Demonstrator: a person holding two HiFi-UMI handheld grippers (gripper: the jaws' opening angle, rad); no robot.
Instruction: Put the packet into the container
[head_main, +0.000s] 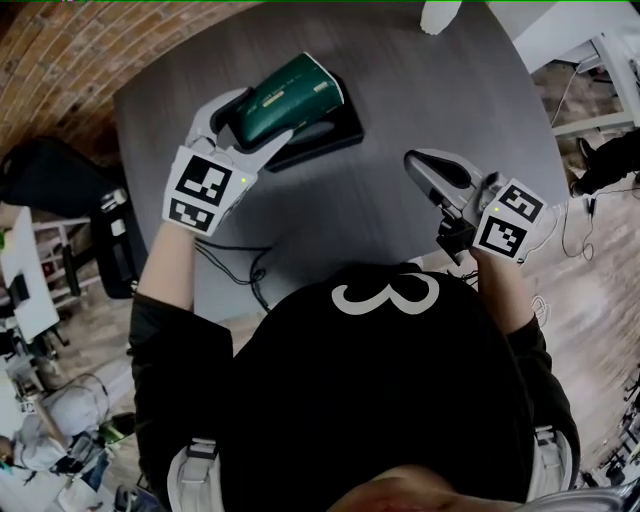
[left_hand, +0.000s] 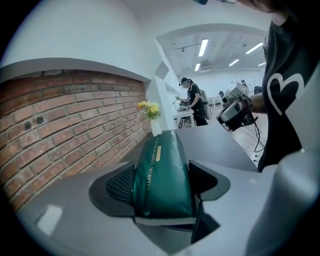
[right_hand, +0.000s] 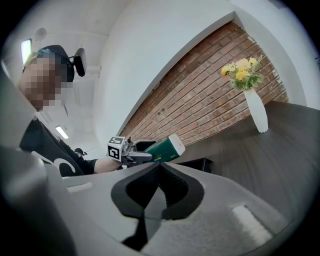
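A dark green packet (head_main: 290, 95) with a white end is held off the table, with my left gripper (head_main: 250, 125) shut on its near end. The left gripper view has the packet (left_hand: 162, 175) pinched between the black pads (left_hand: 117, 185), sticking out ahead. A low black container (head_main: 335, 130) lies on the grey table just beneath and beyond the packet. My right gripper (head_main: 425, 170) hovers at the right, shut and empty. From the right gripper view (right_hand: 157, 192), the packet (right_hand: 165, 148) hangs over the container (right_hand: 195, 164).
A white vase (right_hand: 255, 112) of yellow flowers stands at the table's far edge by the brick wall (right_hand: 210, 95). Black cables (head_main: 240, 265) trail over the near table edge. A person (left_hand: 192, 102) stands at desks far behind.
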